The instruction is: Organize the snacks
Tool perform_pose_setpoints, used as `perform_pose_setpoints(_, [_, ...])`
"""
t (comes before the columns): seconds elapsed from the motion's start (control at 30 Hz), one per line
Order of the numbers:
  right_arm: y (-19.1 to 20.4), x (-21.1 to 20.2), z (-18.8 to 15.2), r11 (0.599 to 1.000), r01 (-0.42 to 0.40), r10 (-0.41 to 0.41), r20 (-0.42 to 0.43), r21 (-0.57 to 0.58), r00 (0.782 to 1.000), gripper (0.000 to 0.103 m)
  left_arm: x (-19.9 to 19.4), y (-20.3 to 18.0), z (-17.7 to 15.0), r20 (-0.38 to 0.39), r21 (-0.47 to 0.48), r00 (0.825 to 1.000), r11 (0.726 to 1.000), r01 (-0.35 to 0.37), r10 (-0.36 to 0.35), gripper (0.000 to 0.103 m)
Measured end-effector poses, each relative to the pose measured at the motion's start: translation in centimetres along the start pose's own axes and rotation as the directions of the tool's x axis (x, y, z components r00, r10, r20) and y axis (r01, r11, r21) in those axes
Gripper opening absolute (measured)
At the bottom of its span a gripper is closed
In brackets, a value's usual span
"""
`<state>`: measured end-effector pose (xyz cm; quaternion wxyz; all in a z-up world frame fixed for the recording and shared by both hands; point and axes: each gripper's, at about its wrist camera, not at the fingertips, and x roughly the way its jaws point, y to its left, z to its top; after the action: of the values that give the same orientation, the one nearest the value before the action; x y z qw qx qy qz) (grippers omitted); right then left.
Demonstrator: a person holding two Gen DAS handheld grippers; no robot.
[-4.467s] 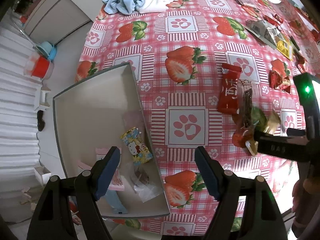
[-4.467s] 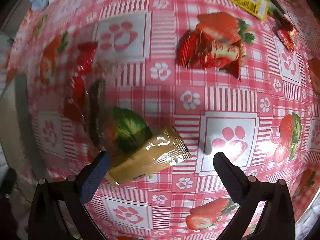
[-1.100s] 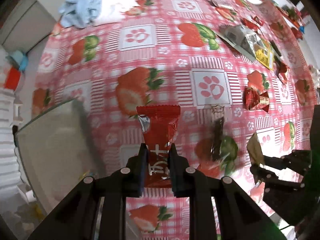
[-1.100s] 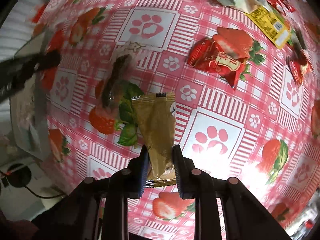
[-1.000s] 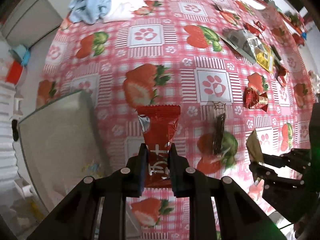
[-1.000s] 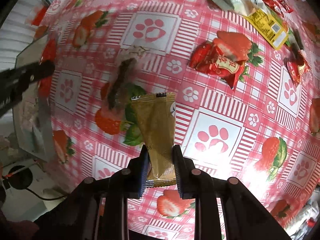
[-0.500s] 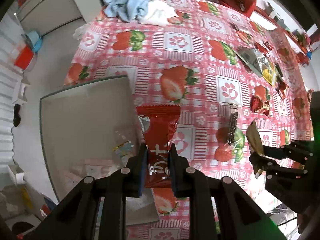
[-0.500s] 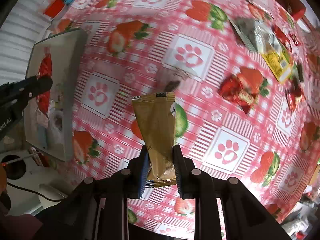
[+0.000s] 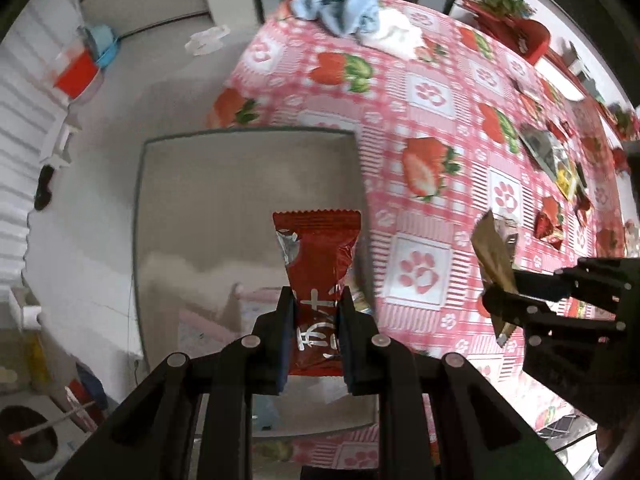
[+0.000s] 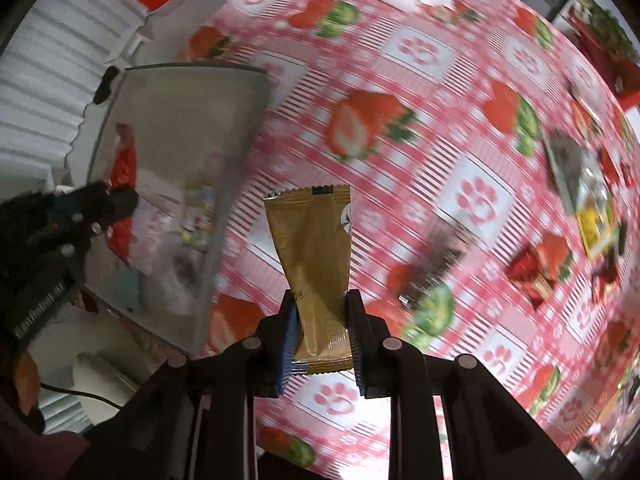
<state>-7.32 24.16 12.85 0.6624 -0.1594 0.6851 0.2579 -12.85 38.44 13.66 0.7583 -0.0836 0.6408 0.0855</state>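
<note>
Left gripper [image 9: 314, 322] clamps a red foil snack packet [image 9: 316, 264] above the grey rectangular box [image 9: 248, 168] at the table's edge; right gripper [image 10: 322, 334] clamps a gold sachet [image 10: 316, 248] beside it. Release each only once it hangs inside the rim.

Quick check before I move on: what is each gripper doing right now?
Left gripper: shut on the red snack packet, above the grey box.
Right gripper: shut on the gold snack packet, above the tablecloth.

Two grippers, one red snack packet [image 9: 316, 272], one gold packet [image 10: 314, 264], one grey box [image 9: 248, 168].
</note>
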Motion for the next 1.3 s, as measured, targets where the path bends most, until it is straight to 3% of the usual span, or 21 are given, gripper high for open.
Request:
perform_pose_setpoints(0.2, [4.6, 0.8, 2.8, 0.997, -0.031, 0.030, -0.006, -0.077, 1.000, 0.025, 0.7, 3.1, -1.2, -0.030, -0.069, 1.000, 0.998, -0.006, 0.003, 0.022])
perform_pose_setpoints(0.5, [9.5, 3.0, 5.8, 0.990, -0.074, 0.068, -0.048, -0.123, 0.997, 0.025, 2.5, 5.3, -3.3, -0.092, -0.097, 0.995, 0.995, 0.014, -0.023, 0.022])
perform_pose_setpoints(0.53, [9.9, 3.2, 6.0, 0.989, -0.078, 0.071, -0.052, -0.126, 0.996, 0.025, 2.5, 5.4, -3.6, -0.095, -0.096, 0.995, 0.995, 0.016, -0.025, 0.026])
perform_pose_setpoints(0.6, [10.6, 3.6, 6.4, 0.987, -0.086, 0.078, -0.066, -0.133, 0.995, 0.026, 2.4, 5.5, -3.9, -0.096, -0.092, 0.995, 0.996, 0.016, -0.025, 0.044])
perform_pose_setpoints(0.63, [10.9, 3.7, 6.5, 0.987, -0.087, 0.078, -0.070, -0.137, 0.994, 0.026, 2.1, 5.6, -4.0, -0.086, -0.093, 0.996, 0.996, 0.011, -0.019, 0.063])
perform_pose_setpoints(0.67, [11.1, 3.7, 6.6, 0.986, -0.085, 0.075, -0.074, -0.141, 0.994, 0.027, 1.8, 5.6, -4.0, -0.075, -0.093, 0.997, 0.996, 0.005, -0.012, 0.076])
perform_pose_setpoints(0.7, [11.3, 3.6, 6.5, 0.986, -0.081, 0.071, -0.073, -0.145, 0.995, 0.031, 1.1, 5.7, -4.0, -0.046, -0.095, 0.999, 0.995, -0.008, 0.004, 0.079])
perform_pose_setpoints(0.73, [11.3, 3.4, 6.4, 0.986, -0.075, 0.065, -0.067, -0.149, 0.996, 0.050, 0.8, 5.7, -4.0, -0.033, -0.093, 0.999, 0.996, -0.011, 0.008, 0.079])
perform_pose_setpoints(0.77, [11.3, 3.0, 6.3, 0.986, -0.069, 0.061, -0.056, -0.149, 0.997, 0.080, 0.3, 5.6, -4.0, -0.023, -0.085, 1.000, 0.996, -0.007, 0.005, 0.079])
perform_pose_setpoints(0.8, [11.2, 2.5, 6.1, 0.987, -0.064, 0.060, -0.035, -0.148, 0.998, 0.089, -0.3, 5.4, -3.8, -0.015, -0.075, 1.000, 0.997, -0.001, 0.000, 0.079])
perform_pose_setpoints(1.0, [7.5, -3.5, 4.6, 0.999, -0.015, 0.018, 0.076, -0.036, 0.997, 0.091, -4.5, 3.5, -2.3, 0.043, -0.022, 0.999, 0.999, 0.035, -0.034, 0.080])
perform_pose_setpoints(1.1, [4.1, -8.4, 3.4, 0.994, -0.068, 0.053, 0.165, 0.088, 0.985, 0.093, -8.3, 0.8, -0.9, 0.112, 0.048, 0.992, 0.997, 0.055, -0.061, 0.080])
perform_pose_setpoints(1.13, [3.0, -10.0, 2.9, 0.990, -0.079, 0.055, 0.201, 0.113, 0.978, 0.103, -9.1, 0.1, -0.5, 0.128, 0.062, 0.990, 0.997, 0.053, -0.061, 0.080])
perform_pose_setpoints(1.2, [1.2, -14.1, 1.9, 0.986, -0.050, 0.002, 0.292, 0.157, 0.956, 0.103, -11.4, -1.9, 0.5, 0.173, 0.098, 0.982, 0.993, 0.064, -0.080, 0.080])
perform_pose_setpoints(1.3, [-0.9, -19.2, -0.1, 0.976, 0.006, -0.097, 0.414, 0.217, 0.905, 0.103, -14.9, -4.6, 1.8, 0.230, 0.140, 0.966, 0.986, 0.090, -0.121, 0.081])
